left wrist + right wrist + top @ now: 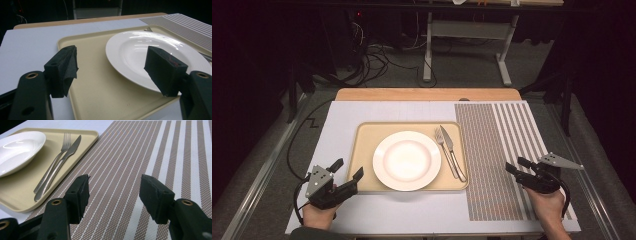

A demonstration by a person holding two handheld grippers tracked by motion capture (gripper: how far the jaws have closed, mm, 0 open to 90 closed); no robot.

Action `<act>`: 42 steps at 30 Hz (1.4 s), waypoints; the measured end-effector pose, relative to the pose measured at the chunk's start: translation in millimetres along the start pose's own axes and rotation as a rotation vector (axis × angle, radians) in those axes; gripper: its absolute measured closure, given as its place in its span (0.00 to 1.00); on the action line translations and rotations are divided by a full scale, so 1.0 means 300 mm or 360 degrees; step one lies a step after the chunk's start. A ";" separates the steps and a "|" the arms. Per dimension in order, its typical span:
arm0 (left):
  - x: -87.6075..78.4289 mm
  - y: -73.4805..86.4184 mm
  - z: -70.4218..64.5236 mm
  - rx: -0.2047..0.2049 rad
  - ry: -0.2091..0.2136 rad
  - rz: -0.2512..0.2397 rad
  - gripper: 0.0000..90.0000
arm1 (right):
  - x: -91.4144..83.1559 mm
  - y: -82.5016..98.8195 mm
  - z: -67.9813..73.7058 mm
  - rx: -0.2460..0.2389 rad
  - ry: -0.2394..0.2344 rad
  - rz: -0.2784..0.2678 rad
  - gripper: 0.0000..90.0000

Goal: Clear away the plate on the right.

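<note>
Nearest, at 7 o'clock of the table, the left gripper (346, 172) is held low with its jaws spread wide and nothing between them — its fingertips sit just beside the tray (362, 182) corner. At 4 o'clock the right gripper (518, 166) is seen over the striped placemat (502, 150), jaws apart and empty. Farther in, at the centre, the tray carries 1 white plate (407, 160). At the plate's 3 o'clock, a fork (445, 147) and knife (453, 150) lie together on the tray.
</note>
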State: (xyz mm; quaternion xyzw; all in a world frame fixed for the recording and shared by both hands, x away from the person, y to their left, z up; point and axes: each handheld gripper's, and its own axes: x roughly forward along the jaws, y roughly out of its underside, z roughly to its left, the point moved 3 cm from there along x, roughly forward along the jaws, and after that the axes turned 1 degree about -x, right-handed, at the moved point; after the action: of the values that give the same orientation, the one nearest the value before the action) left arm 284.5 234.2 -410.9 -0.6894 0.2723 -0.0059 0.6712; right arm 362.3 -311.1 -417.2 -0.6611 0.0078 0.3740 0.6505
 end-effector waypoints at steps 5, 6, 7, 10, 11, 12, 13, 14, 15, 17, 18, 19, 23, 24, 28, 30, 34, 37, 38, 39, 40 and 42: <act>0.000 0.000 -0.001 0.0005 0.0000 0.0000 0.30 | -0.010 0.016 0.002 -0.0010 0.0007 -0.0023 0.44; 0.000 0.000 -0.001 0.0005 0.0001 0.0000 0.30 | -0.011 0.019 0.001 -0.0014 0.0015 -0.0028 0.44; 0.000 0.000 -0.001 0.0005 0.0002 0.0000 0.30 | -0.012 0.022 -0.002 -0.0006 0.0015 -0.0034 0.43; 0.001 0.000 -0.002 0.0009 0.0004 0.0000 0.30 | -0.014 0.026 -0.006 0.0019 0.0000 -0.0063 0.40; 0.001 0.000 -0.002 0.0009 0.0005 0.0000 0.30 | -0.016 0.026 -0.005 0.0012 -0.0008 -0.0082 0.40; 0.001 0.000 -0.002 0.0008 0.0005 0.0001 0.30 | -0.017 0.026 -0.003 -0.0003 -0.0003 -0.0100 0.40; 0.001 0.000 -0.002 0.0009 0.0005 0.0001 0.30 | -0.017 0.026 0.000 -0.0017 0.0001 -0.0107 0.39; 0.001 0.000 -0.002 0.0009 0.0006 0.0001 0.30 | -0.017 0.027 0.001 -0.0024 0.0004 -0.0110 0.39; 0.001 0.000 -0.002 0.0009 0.0006 0.0001 0.30 | -0.017 0.030 0.001 -0.0025 0.0006 -0.0116 0.38; 0.001 0.000 -0.001 0.0008 0.0006 0.0001 0.30 | -0.018 0.036 0.001 -0.0028 0.0009 -0.0121 0.38; 0.002 0.000 -0.001 0.0007 0.0006 0.0001 0.30 | -0.018 0.040 0.000 -0.0023 0.0010 -0.0125 0.37; 0.002 0.000 -0.001 0.0007 0.0006 0.0003 0.30 | -0.020 0.043 -0.001 -0.0018 0.0008 -0.0126 0.36; 0.002 0.000 0.003 -0.0006 0.0002 0.0002 0.30 | -0.025 0.050 -0.005 -0.0014 0.0002 -0.0155 0.35; 0.002 0.000 0.003 -0.0006 0.0001 0.0001 0.30 | -0.026 0.051 -0.005 -0.0010 -0.0002 -0.0161 0.35; 0.003 0.000 0.002 -0.0008 0.0002 0.0003 0.30 | -0.032 0.056 -0.001 -0.0022 -0.0013 -0.0173 0.34; 0.003 0.000 0.002 -0.0012 0.0002 0.0002 0.30 | -0.037 0.059 0.001 -0.0022 -0.0014 -0.0179 0.34; 0.005 0.001 0.002 -0.0016 0.0002 0.0008 0.30 | -0.042 0.055 -0.001 -0.0020 -0.0018 -0.0226 0.31; 0.008 0.002 0.000 -0.0010 0.0000 0.0011 0.30 | -0.038 0.054 0.001 -0.0032 -0.0019 -0.0226 0.29; 0.008 0.002 0.000 -0.0010 -0.0001 0.0012 0.30 | -0.037 0.053 0.001 -0.0029 -0.0026 -0.0226 0.29; 0.008 0.002 0.001 -0.0011 -0.0002 0.0013 0.30 | -0.036 0.053 0.000 -0.0031 -0.0025 -0.0225 0.29; 0.008 0.002 0.002 -0.0012 -0.0002 0.0013 0.30 | -0.034 0.054 0.000 -0.0032 -0.0021 -0.0223 0.29; 0.008 0.002 0.002 -0.0013 -0.0003 0.0012 0.30 | -0.032 0.054 -0.001 -0.0029 -0.0020 -0.0219 0.29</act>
State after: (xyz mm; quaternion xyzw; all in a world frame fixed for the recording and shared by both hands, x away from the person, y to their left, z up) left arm 286.6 234.0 -412.4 -0.6912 0.2743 -0.0018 0.6686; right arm 347.5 -318.4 -426.3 -0.6635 -0.0452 0.3325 0.6687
